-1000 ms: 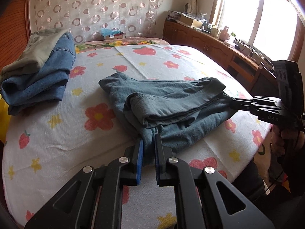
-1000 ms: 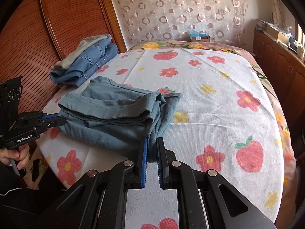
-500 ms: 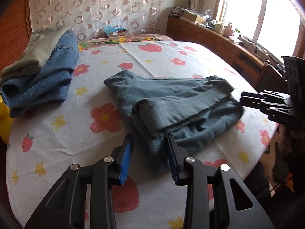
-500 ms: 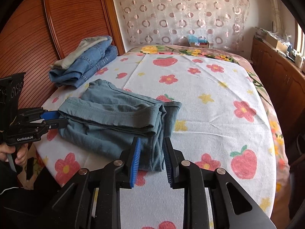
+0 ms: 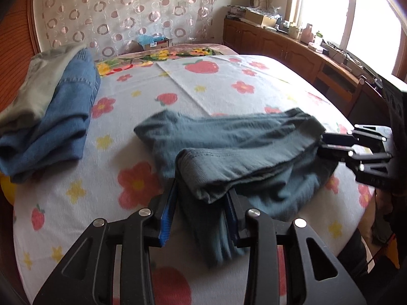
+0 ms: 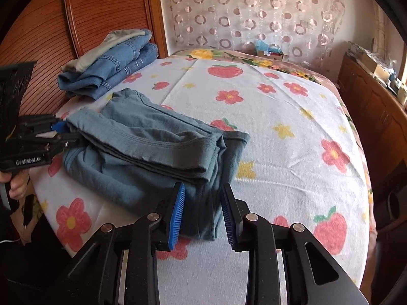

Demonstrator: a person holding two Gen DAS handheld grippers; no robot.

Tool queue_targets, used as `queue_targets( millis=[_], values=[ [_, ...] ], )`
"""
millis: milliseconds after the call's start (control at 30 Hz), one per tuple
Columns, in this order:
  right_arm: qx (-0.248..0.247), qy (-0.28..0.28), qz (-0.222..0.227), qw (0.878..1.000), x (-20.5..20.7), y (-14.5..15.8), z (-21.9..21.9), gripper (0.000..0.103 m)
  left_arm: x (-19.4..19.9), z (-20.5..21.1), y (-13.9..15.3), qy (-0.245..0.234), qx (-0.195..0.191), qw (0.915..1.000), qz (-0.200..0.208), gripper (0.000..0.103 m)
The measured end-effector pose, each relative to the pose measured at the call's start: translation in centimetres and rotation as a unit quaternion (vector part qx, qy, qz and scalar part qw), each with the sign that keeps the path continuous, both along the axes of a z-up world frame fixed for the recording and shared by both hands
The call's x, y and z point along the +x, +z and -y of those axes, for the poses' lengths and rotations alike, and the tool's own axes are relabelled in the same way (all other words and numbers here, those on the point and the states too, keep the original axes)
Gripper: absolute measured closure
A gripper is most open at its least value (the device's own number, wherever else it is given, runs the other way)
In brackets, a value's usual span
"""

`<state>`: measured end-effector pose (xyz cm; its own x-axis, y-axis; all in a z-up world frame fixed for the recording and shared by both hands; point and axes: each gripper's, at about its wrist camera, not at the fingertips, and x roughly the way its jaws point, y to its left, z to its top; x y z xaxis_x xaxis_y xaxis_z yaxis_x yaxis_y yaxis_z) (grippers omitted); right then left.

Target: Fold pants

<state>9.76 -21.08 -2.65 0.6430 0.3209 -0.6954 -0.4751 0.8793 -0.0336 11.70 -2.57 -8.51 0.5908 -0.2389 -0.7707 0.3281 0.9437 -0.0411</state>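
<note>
- The pants (image 5: 244, 152) are teal-grey, soft and limp, lying folded into a thick, uneven bundle near the front edge of the bed (image 5: 223, 94), on its strawberry-and-flower cover.
- By the look of the cloth they should be light and floppy: layers will likely slide over one another and sag if lifted by 1 point, so a hold on a thick folded edge or seam, through all layers, seems safest.
- The left gripper (image 5: 201, 211) stands wide, its 2 blue-padded fingers (image 5: 168, 213) straddling the near end of the bundle; a folded lip of cloth lies between them, with nothing pinched.
- The right gripper (image 6: 203, 213) is likewise spread wide, with the opposite end of the pants (image 6: 152, 152) between its fingers (image 6: 175, 216) and loose.
- In the right wrist view the left gripper (image 6: 58, 134) sits at the far end of the bundle, at bed level; the left wrist view shows the right gripper (image 5: 338, 147) at the other end, just beside the upper fold.
- The top layer is a rolled band with a stitched hem; the lower layer spreads wider and wrinkled beneath it.
- A stack of folded jeans (image 6: 109, 68) with a pale garment on top lies well apart, at the far side near the wooden headboard (image 6: 51, 25).
- The fold looks nearly complete; squaring up the bundle may be what remains.
</note>
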Motion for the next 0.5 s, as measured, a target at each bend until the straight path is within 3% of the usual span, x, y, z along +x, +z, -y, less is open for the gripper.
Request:
queue_targets(
  millis=[500],
  values=[
    [-0.002,0.014,0.017,1.0,4.1,0.4,-1.9,0.069,3.9,-0.8,-0.5,0.032,-0.003,0.9994,-0.012,0.067]
  ],
)
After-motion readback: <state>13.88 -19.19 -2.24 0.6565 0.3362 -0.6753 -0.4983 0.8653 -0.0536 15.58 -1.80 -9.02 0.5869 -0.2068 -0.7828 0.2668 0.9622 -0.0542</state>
